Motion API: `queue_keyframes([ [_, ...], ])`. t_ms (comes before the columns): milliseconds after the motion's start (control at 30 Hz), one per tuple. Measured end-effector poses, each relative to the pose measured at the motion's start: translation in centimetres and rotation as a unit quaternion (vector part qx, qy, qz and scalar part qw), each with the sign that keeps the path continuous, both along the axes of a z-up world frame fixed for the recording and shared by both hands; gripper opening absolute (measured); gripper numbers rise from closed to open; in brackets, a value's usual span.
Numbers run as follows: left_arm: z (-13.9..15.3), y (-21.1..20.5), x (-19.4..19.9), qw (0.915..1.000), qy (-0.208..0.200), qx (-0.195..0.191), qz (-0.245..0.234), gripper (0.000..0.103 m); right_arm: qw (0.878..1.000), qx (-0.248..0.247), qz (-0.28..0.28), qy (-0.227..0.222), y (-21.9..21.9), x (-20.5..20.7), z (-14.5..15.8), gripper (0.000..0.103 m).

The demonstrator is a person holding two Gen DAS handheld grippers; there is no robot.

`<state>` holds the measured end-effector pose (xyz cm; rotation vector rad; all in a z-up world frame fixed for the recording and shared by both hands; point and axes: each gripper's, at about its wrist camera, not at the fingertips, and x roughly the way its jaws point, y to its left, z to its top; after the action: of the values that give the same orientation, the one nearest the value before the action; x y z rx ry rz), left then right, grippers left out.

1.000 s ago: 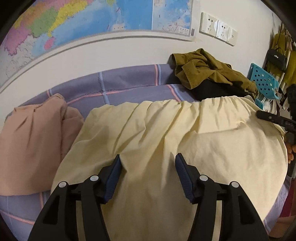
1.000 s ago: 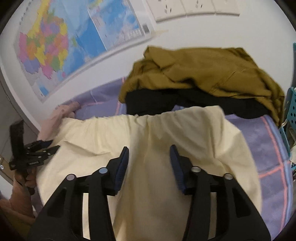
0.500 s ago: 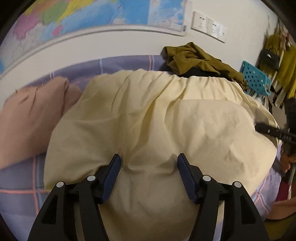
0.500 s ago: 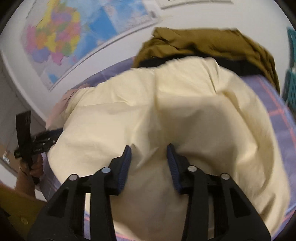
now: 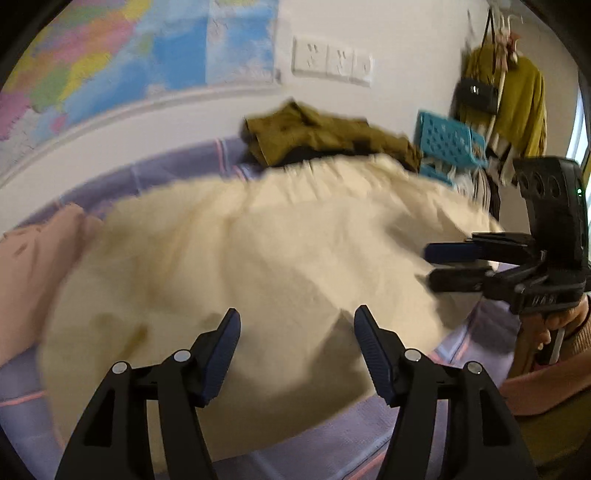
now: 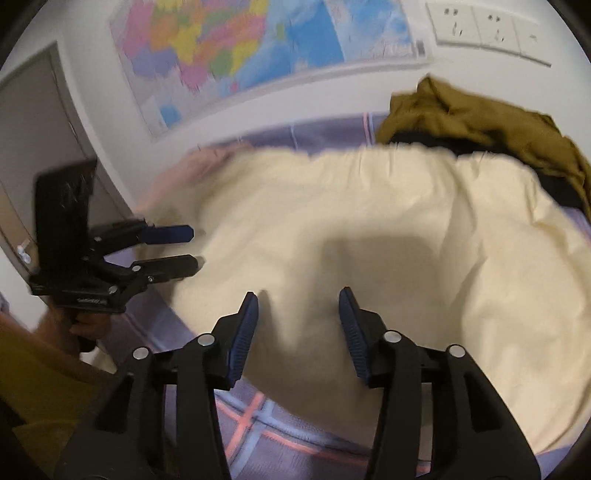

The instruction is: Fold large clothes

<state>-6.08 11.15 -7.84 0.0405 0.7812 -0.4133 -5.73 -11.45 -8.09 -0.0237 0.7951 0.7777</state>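
A large pale-yellow cotton garment (image 5: 266,258) lies spread, soft and light-looking, over a purple plaid bedsheet (image 6: 295,435), with the left gripper (image 5: 295,332) and right gripper (image 6: 297,317) both spread apart and empty above its near hem, probably the best edge to pinch.

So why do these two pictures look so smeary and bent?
Left wrist view: the cream garment and wall map are motion-blurred, while the left gripper stays crisp. Right wrist view: similar smear, a dark shadow on the cloth, and the fisheye lens curves the wall outlets.
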Motion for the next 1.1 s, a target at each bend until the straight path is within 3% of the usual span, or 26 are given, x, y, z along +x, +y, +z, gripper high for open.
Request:
queue_keyframes([
  [100,-1.5,1.0,1.0,0.9992,0.019,-0.033,0.005,0.074,1.0,0.006,-0.002,0.002,-0.2,0.3,-0.9,0.043],
  [233,-1.2,1.4,0.6,0.999,0.022,-0.031,0.024,0.073,1.0,0.009,-0.014,-0.002,-1.8,-0.3,0.7,0.042],
  [333,-0.1,2.7,-1.0,0.9988,-0.001,-0.04,0.03,0.073,0.996,0.039,-0.073,-0.016,-6.2,-0.9,2.0,0.043],
  [400,0.5,4.0,-1.5,0.9979,-0.014,-0.047,0.042,0.073,0.99,0.057,-0.128,-0.003,-10.1,-0.7,2.0,0.045],
  [467,0.7,5.7,-2.0,0.9964,-0.021,-0.054,0.062,0.073,0.983,0.074,-0.17,0.015,-13.4,-0.5,1.3,0.045],
  [567,-0.8,7.7,-1.4,0.9942,0.0,-0.045,0.098,0.069,0.972,0.055,-0.226,0.045,-16.9,0.8,-1.1,0.036],
  [633,-1.6,8.7,-1.1,0.9926,0.014,-0.071,0.097,0.067,0.965,0.105,-0.23,0.068,-18.2,1.0,-2.0,0.036],
  [767,-0.7,8.6,-2.1,0.9923,0.003,-0.063,0.107,0.067,0.969,0.069,-0.231,0.05,-17.2,-0.1,-0.7,0.044],
  [867,0.0,9.1,-3.7,0.9921,0.003,-0.073,0.102,0.067,0.973,0.075,-0.214,0.042,-16.7,-1.7,0.4,0.048],
  [967,0.4,10.5,-5.6,0.99,0.001,-0.1,0.1,0.068,0.975,0.08,-0.201,0.039,-16.1,-2.6,0.8,0.052],
  [1100,-0.4,12.7,-7.5,0.9824,0.031,-0.145,0.114,0.069,0.977,0.082,-0.195,0.041,-15.6,-2.8,0.7,0.053],
])
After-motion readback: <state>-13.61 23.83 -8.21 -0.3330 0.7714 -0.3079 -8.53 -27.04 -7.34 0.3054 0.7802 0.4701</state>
